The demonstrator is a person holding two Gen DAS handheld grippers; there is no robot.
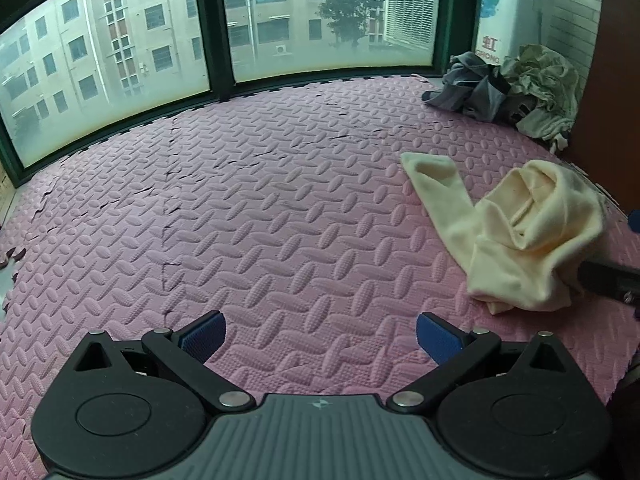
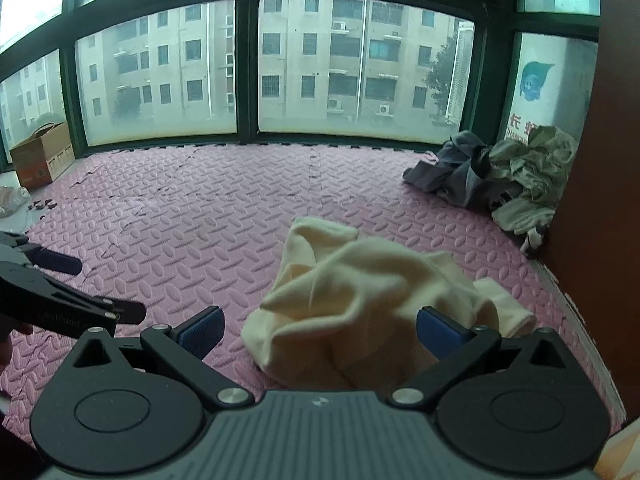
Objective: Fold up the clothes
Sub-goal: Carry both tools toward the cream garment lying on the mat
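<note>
We have both tools spread: left tool (image 1: 320,334) over bare pink floor mat (image 1: 260,220), gripping nothing. Right tool (image 2: 320,334) hangs over the crumpled cream garment (image 2: 360,296), which lies on the mat at right; unfolded pile (image 2: 508,176) sits in the far corner.

A cream garment (image 2: 360,304) lies crumpled on the pink mat (image 2: 200,216), one sleeve (image 1: 434,184) stretched outward.
</note>
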